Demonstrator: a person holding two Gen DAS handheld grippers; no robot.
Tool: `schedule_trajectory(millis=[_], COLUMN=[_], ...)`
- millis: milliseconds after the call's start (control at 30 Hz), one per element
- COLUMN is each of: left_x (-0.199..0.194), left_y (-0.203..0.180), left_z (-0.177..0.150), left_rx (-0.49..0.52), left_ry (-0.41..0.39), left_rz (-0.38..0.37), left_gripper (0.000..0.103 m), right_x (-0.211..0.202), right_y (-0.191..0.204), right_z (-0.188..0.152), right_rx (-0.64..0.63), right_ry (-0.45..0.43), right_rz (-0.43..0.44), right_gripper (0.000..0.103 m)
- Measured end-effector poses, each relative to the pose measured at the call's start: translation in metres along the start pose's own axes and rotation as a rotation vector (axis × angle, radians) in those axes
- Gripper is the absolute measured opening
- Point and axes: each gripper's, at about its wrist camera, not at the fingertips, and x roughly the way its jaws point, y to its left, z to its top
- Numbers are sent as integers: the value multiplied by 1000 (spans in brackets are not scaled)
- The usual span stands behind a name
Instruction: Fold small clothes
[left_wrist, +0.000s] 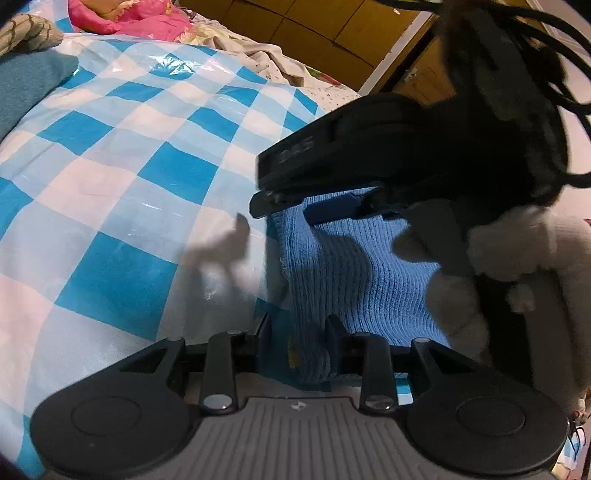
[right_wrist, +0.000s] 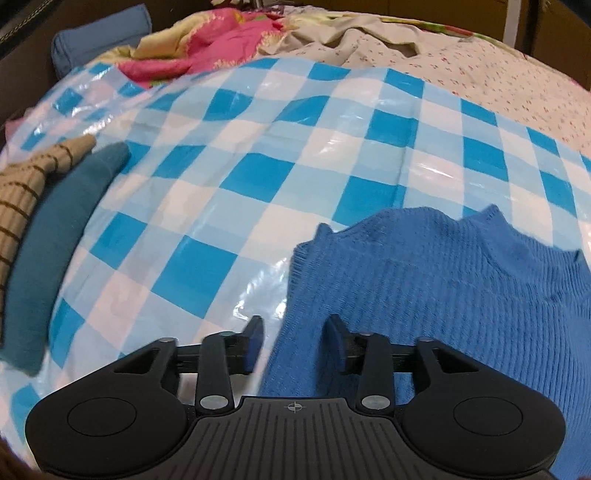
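A blue knit sweater (right_wrist: 424, 280) lies on a blue-and-white checked plastic sheet (right_wrist: 258, 155). It also shows in the left wrist view (left_wrist: 354, 266). My left gripper (left_wrist: 301, 332) has its fingers either side of the sweater's edge, with fabric bunched between them. My right gripper (right_wrist: 295, 332) has its fingers apart, straddling the sweater's left edge. In the left wrist view the right gripper (left_wrist: 317, 206) reaches in from the right, over the sweater's far edge, held by a hand in a fuzzy white sleeve (left_wrist: 524, 251).
A folded teal garment (right_wrist: 55, 243) and a beige striped one (right_wrist: 22, 184) lie at the sheet's left. Pink and floral bedding (right_wrist: 221, 44) is piled behind. Wooden cabinets (left_wrist: 314, 26) stand beyond the bed.
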Motion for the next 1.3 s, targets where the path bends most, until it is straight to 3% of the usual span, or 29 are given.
schedule_trajectory(millis=[133,267,333,433,500,667,800,933,1000,1100,1300], left_x=[0,-1,-1,-5,-9,-12,-6,3,5,7,4], left_y=[0,-2,-3,-2,-1,-2,-11,-17,-17,-20,-29], left_z=[0,0,0,0,-1,-3,-9,-7,-7,-8,-12], left_rx=[-2,5,10,7,-1,9,72,123,127,148,193], left_ry=[0,-1,-4,-23,-45,-69,-46,-39,-34,-36,-54], left_rz=[-9,-11,-12,-16,-26,-23,-5,5,10,18,25], left_gripper=[42,43,43,43,49,60,61,57,47,40,33], right_x=[13,20,19,14,8,-10,-22,-31,-36,-42,-47], right_y=[15,14,12,4,-4,-20,-33,-44,-50,-59,-75], right_z=[0,-1,1,3,4,3,3,0,-3,-8,-16], right_rx=[-104,-117,-121,-84,-42,45,99,141,166,194,251], right_ry=[-4,-3,0,-1,-3,-25,-41,-61,-69,-78,-94], right_rz=[-127,-165,-178,-159,-134,-60,-14,26,48,74,113], right_gripper=[44,38,27,13,10,9,9,9,9,9,9])
